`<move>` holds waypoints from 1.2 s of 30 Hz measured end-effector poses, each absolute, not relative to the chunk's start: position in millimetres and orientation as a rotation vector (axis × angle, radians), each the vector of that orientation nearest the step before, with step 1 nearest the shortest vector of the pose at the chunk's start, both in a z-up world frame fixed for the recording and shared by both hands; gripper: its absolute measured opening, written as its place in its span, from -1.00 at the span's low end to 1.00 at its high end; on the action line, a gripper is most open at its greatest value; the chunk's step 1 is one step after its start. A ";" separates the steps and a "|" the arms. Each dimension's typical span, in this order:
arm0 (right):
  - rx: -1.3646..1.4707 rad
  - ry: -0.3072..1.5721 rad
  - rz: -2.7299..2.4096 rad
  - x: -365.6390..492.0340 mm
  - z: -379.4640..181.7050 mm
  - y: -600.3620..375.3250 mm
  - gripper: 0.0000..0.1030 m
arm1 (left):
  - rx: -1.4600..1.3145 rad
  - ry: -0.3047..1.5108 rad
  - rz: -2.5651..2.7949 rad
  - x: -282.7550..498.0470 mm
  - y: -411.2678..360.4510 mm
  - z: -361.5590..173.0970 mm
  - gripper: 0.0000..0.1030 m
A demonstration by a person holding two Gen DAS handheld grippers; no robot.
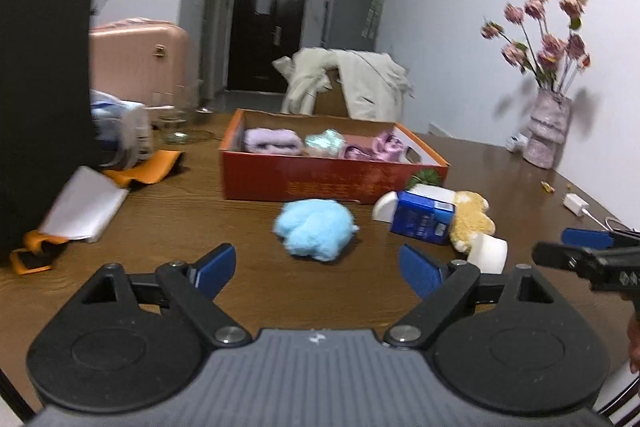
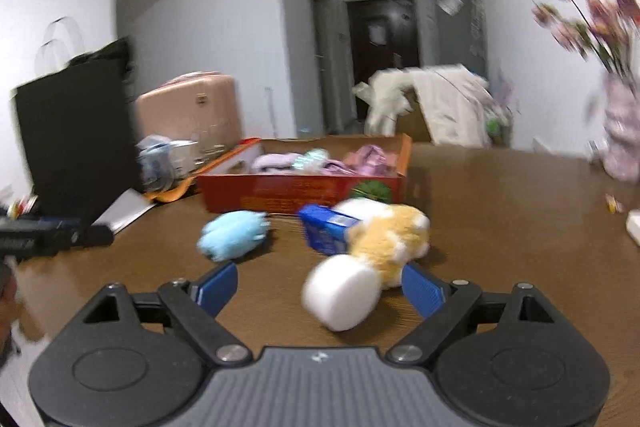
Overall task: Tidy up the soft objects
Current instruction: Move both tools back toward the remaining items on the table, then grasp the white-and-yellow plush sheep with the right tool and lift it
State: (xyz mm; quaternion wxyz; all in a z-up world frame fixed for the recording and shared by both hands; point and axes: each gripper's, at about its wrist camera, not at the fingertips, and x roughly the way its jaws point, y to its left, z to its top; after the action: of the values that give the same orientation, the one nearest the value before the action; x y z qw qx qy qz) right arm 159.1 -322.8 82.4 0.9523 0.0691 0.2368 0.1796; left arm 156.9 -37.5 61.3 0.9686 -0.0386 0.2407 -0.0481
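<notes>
1. Left gripper (image 1: 316, 269): jaws stand wide apart with nothing between them, low over bare table. The light blue plush (image 1: 314, 229) lies just ahead of them, untouched.
2. Right gripper (image 2: 318, 285): jaws wide apart. A white foam cylinder (image 2: 340, 293) lies on the table in the gap, and the yellow plush (image 2: 390, 239) is just beyond it near the right-hand pad; contact cannot be told through the blur.
3. A blue carton (image 2: 322, 233) lies against the yellow plush.
4. Surface: brown wood-grain table (image 1: 200, 211), glossy toward the right.
5. The orange box (image 1: 332, 181) sits further back, open-topped, holding lilac, mint and pink soft items.
6. Edges: black upright object (image 1: 40, 99) and papers crowd the left; a vase of flowers (image 1: 546, 131) stands far right by the wall.
7. Open table remains between box and vase.
</notes>
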 end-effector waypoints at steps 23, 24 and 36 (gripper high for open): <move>0.242 0.516 0.280 269.1 54.0 -328.9 -0.27 | -0.069 0.614 -0.226 263.9 -79.3 24.0 0.75; 0.252 0.494 0.281 266.2 58.7 -331.1 -0.27 | -0.074 0.609 -0.230 262.6 -78.9 25.9 0.75; 0.201 0.403 0.555 184.1 106.6 -285.0 -0.27 | -0.138 0.511 -0.103 208.1 -26.5 54.8 0.75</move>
State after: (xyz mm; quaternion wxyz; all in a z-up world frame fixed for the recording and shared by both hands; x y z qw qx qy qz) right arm 184.1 -285.0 106.6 0.9367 0.0986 0.1974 0.2718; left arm 208.1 -26.5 54.8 0.9639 -0.0681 0.2524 -0.0507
